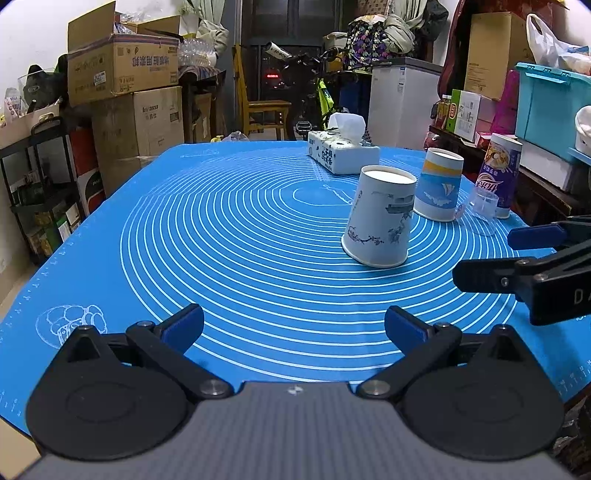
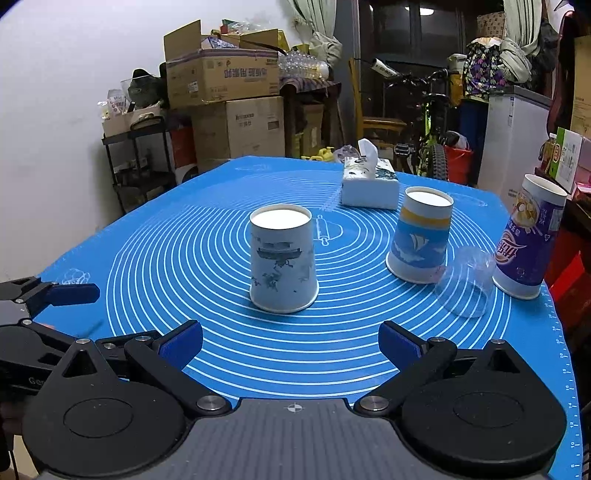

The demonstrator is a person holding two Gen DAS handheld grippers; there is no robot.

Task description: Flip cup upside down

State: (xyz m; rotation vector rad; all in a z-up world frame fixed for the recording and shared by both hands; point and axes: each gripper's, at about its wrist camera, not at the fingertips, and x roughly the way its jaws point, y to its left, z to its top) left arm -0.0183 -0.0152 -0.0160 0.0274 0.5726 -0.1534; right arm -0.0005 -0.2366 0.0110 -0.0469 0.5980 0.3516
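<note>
Just ahead of the right hand-held gripper [image 2: 291,341] — spread wide, empty — stands the inverted cup [image 2: 282,264].

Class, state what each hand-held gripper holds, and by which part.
Nothing is held. The left hand-held gripper and right hand-held gripper are both open over the blue mat.

The pale paper cup [image 2: 283,260] with ink-style boat drawings stands upside down, rim on the mat.

Bright even indoor light, soft faint shadows, sharp focus, strong fisheye bending at edges, dark vignetted corners, ceiling-lamp reflection in the window [image 2: 413,7]
</note>
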